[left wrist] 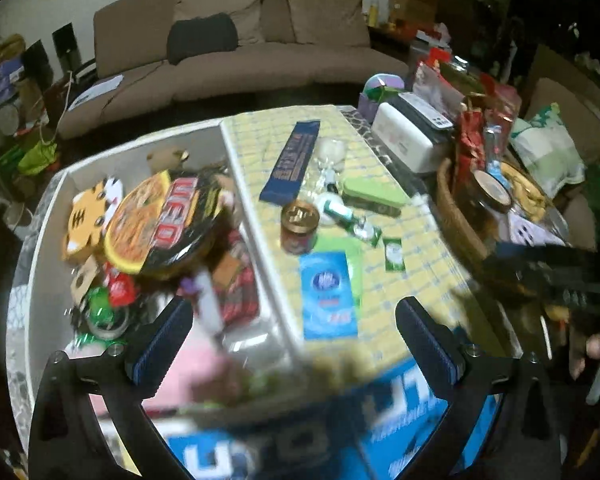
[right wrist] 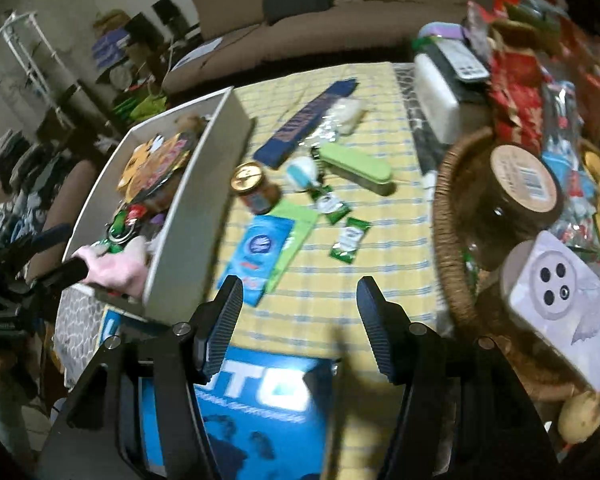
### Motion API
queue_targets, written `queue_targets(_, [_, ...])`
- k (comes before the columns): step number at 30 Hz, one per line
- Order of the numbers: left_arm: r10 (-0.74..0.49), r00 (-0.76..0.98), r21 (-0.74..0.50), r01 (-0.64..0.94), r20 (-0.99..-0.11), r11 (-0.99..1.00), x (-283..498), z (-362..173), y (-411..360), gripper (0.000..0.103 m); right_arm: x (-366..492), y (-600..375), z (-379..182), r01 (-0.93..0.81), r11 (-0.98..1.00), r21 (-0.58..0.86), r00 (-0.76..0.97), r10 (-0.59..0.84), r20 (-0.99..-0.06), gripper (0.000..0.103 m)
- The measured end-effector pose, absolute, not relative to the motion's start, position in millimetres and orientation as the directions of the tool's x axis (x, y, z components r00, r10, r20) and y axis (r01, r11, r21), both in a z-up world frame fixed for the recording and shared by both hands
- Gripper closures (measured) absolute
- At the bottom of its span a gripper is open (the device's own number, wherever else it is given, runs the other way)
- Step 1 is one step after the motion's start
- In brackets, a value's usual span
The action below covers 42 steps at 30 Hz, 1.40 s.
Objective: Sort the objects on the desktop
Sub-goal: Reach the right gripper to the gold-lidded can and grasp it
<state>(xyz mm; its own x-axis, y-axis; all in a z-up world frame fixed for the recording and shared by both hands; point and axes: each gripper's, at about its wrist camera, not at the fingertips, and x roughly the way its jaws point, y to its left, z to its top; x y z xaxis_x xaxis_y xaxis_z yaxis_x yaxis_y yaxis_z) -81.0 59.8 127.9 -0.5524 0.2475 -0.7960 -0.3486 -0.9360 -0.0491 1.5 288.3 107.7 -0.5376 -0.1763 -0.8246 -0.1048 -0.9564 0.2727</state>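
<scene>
Right under both cameras sits the blue box (right wrist: 256,408) with its big white lettering, at the near edge of the table (right wrist: 380,264). Left gripper (left wrist: 294,340) hangs with its fingers (left wrist: 160,340) spread wide and empty, straddling the white bin's (left wrist: 256,216) right wall. That bin is already loaded: noodle bowl (left wrist: 160,220), tiger toy (left wrist: 85,220), bits and pieces. Right gripper (right wrist: 300,320) is likewise gaping, nothing held, looking straight out over the yellow checked cloth.

What's left to sort lies on that cloth: the blue packet (right wrist: 260,246) nearest, just beyond the right fingers and slightly left of their line, long axis running near-to-far with a leftward lean. Farther on, the gold-lidded jar (right wrist: 254,190), two green sachets (right wrist: 350,240), the green case (right wrist: 358,168), the long dark blue bar (right wrist: 308,120).

My read: the blue packet goes next. It sits between both grippers, but the left one is beside the bin, so a short carry leftward over the wall. It lies flat, so pinching an edge may be fiddly. The wicker basket (right wrist: 448,216) on the right is crowded.
</scene>
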Motion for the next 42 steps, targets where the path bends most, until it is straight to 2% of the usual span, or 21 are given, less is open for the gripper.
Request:
queue_targets(5, [0.148, -0.552, 0.041, -0.315, -0.820, -0.948, -137, 105, 108, 0.000, -1, 304, 94, -0.112, -0.967, 0.228, -0.580, -0.123, -0.805, 0.047])
queue_targets(9, [0.116, -0.514, 0.055, -0.305, -0.850, -0.951, -176, 80, 132, 0.001, -10, 299, 78, -0.077, -0.978, 0.196, -0.590, -0.114, -0.800, 0.047])
queue_targets(12, [0.090, -0.488, 0.082, -0.319, -0.868, -0.944, -200, 64, 145, 0.005, -19, 298, 66, -0.058, -0.978, 0.202, -0.583, -0.131, -0.802, 0.047])
queue_targets(16, [0.076, -0.420, 0.075, -0.332, -0.904, -0.940, -224, 40, 151, 0.022, -34, 300, 49, -0.054, -0.980, 0.192, -0.574, -0.127, -0.809, 0.047])
queue_targets(23, [0.052, -0.405, 0.113, -0.373, -0.913, -0.921, -234, 17, 161, 0.022, -50, 301, 21, -0.044, -0.978, 0.205, -0.538, -0.150, -0.829, 0.047])
queue_targets(25, [0.042, -0.405, 0.129, -0.385, -0.914, -0.914, -235, 13, 167, 0.035, -52, 303, 16, -0.053, -0.976, 0.212, -0.535, -0.152, -0.831, 0.047])
queue_targets(27, [0.011, -0.420, 0.161, -0.371, -0.907, -0.915, -238, 12, 170, 0.037, -53, 306, 13, -0.059, -0.972, 0.226, -0.531, -0.161, -0.832, 0.047])
queue_targets(29, [0.009, -0.436, 0.165, -0.358, -0.900, -0.919, -241, 16, 169, 0.053, -52, 307, 10, -0.064, -0.972, 0.225, -0.525, -0.158, -0.836, 0.047])
queue_targets(37, [0.063, -0.407, 0.104, -0.375, -0.911, -0.921, -240, 20, 161, 0.055, -53, 302, 11, -0.052, -0.973, 0.225, -0.533, -0.164, -0.830, 0.047])
queue_targets(42, [0.136, -0.360, 0.005, -0.366, -0.923, -0.931, -238, 26, 153, 0.058, -77, 274, 26, 0.079, -0.978, 0.194, -0.582, -0.204, -0.787, 0.047])
